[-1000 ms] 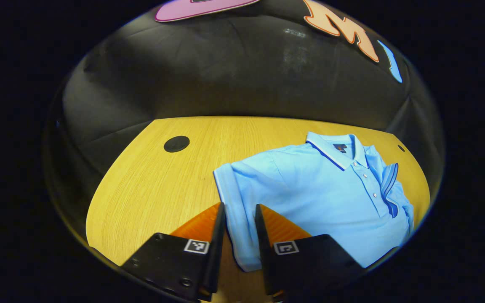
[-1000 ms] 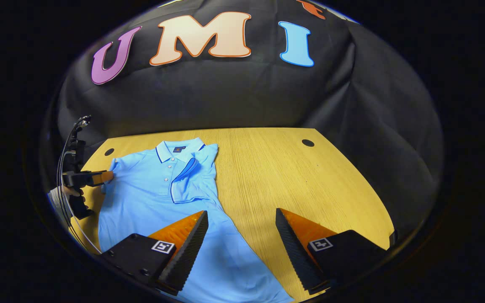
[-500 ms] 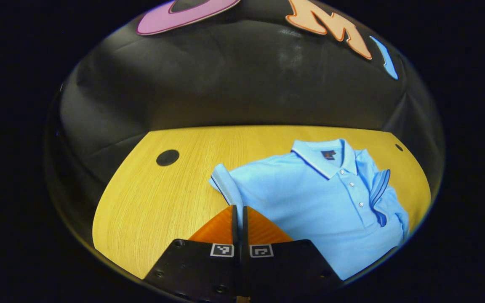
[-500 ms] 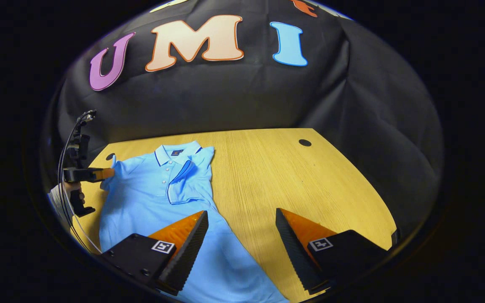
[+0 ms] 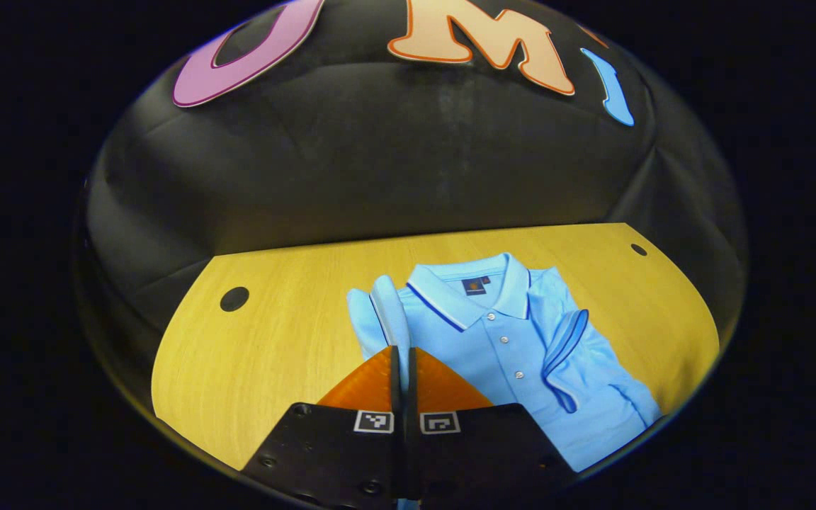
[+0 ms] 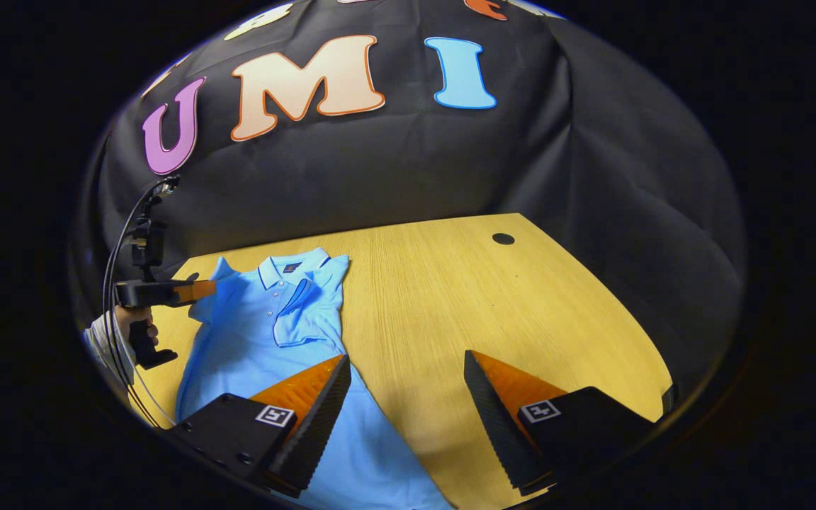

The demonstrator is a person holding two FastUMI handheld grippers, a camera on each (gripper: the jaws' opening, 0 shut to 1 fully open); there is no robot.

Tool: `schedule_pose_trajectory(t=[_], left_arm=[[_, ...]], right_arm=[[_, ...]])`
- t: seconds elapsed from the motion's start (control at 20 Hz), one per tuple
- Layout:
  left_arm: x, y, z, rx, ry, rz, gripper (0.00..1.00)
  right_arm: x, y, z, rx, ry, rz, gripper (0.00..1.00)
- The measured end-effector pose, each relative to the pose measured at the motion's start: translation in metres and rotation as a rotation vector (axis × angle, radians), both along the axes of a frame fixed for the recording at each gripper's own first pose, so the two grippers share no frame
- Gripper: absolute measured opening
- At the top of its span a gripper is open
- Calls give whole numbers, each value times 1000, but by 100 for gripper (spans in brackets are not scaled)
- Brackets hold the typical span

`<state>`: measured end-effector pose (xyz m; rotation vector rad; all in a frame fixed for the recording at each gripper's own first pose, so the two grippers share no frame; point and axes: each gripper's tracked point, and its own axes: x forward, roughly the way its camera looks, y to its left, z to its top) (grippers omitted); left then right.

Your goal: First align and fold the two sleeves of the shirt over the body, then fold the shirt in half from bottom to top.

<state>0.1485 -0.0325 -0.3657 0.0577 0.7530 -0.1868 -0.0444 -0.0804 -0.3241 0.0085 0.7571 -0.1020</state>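
While the right gripper [image 6: 404, 368] stayed spread wide over the shirt's lower edge at 6 o'clock, the left gripper [image 5: 402, 354] remained clamped on the left sleeve [image 5: 387, 315]. Compared with a second earlier, that sleeve had been lifted off the table [image 5: 273, 340] and carried toward the collar [image 5: 468, 294]. The light blue shirt [image 6: 266, 333] lay at 9 o'clock, its right sleeve [image 5: 564, 347] already folded over the body.
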Motion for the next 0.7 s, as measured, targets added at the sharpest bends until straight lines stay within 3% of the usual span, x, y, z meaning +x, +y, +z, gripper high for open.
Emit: schedule_pose_trajectory(t=[0.35, 0.5, 0.6, 0.7], left_arm=[[-9, -41, -29, 23, 53, 16, 0], [-17, -54, -30, -18, 68, 36, 1], [-23, -60, -17, -47, 52, 58, 21], [-31, -57, -2, -35, 13, 79, 100]], right_arm=[[0, -51, -9, 26, 30, -11, 99], [5, -66, -7, 34, 30, 12, 99], [13, -72, -5, 49, 19, 35, 99], [22, -74, -2, 73, 1, 68, 99]])
